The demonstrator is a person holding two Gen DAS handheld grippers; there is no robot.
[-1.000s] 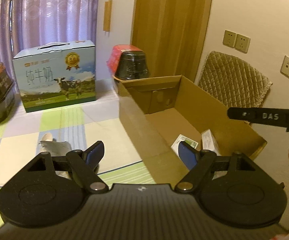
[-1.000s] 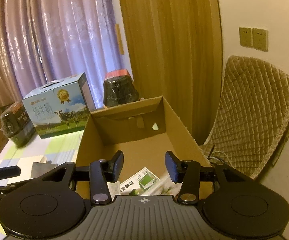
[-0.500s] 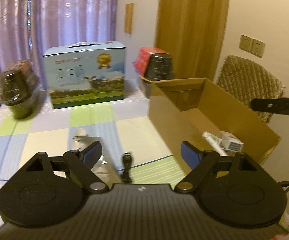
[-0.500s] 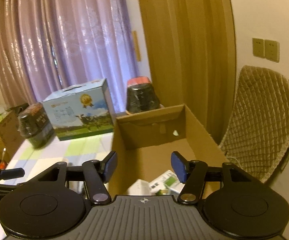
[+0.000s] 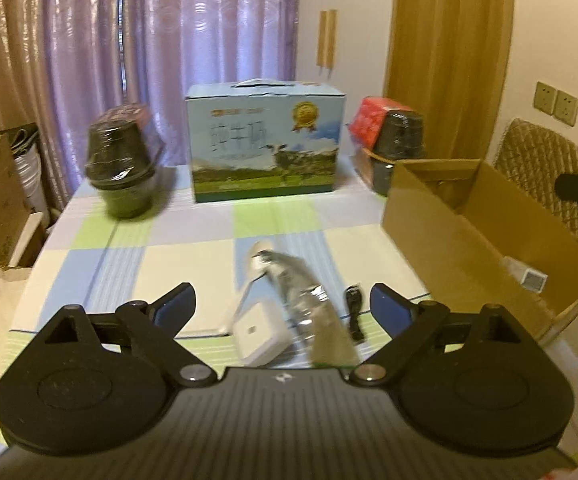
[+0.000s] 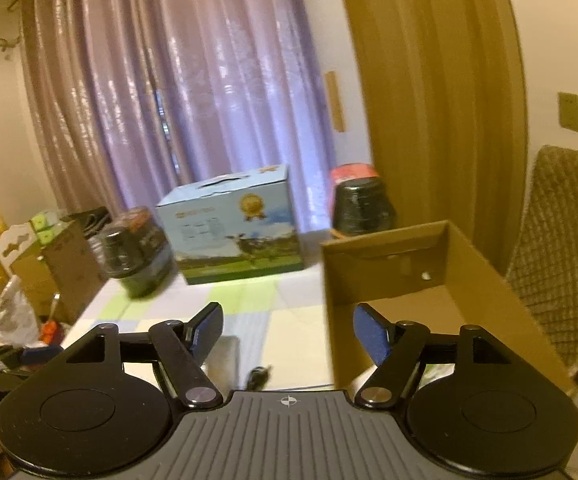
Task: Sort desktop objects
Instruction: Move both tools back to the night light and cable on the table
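Observation:
In the left wrist view my left gripper [image 5: 283, 300] hangs open above the checked tablecloth, nothing between its fingers. Just ahead of it lie a white charger block [image 5: 259, 335], a crinkled silver foil packet [image 5: 309, 300] and a small black cable [image 5: 353, 314]. The open cardboard box [image 5: 449, 236] stands at the right, with a small white carton [image 5: 531, 278] inside. My right gripper [image 6: 288, 330] is open and empty, held above the box's left wall [image 6: 389, 264]. The foil packet [image 6: 225, 356] and black cable [image 6: 259, 376] show below it.
A blue milk carton case [image 5: 265, 142] stands at the table's far edge, between a black wrapped pot [image 5: 121, 170] on the left and a red-and-black one [image 5: 397, 136] on the right. A quilted chair [image 5: 545, 168] sits behind the box. Cartons and bags crowd the floor at left [image 6: 49, 264].
Both grippers have swung left, away from the box interior and toward the table's middle. The charger, packet and cable have come into the left wrist view. Both stayed open.

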